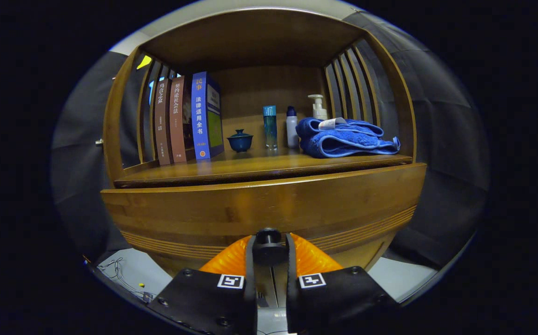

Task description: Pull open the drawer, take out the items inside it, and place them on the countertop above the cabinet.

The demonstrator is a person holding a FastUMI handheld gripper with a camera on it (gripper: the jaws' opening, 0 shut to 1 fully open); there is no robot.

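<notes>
Now gripper [269, 249] clamps round dark knob [269, 245] on grooved wooden drawer [259, 214]

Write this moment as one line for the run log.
step: grasp knob | gripper: shut on knob | drawer: closed | items: not yet out

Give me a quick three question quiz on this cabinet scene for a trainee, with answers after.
1. True or false: the gripper has its fingers closed on the drawer knob.
2. Which thing lies at the shelf's end, beside the pump bottle? A) towel B) books C) lidded cup
3. Fill in: the drawer looks ____, its front flush with the cabinet.

Key: 1 true. 2 A, the blue towel; the books stand at the other end and the lidded cup sits next to them. 3 shut.
</notes>
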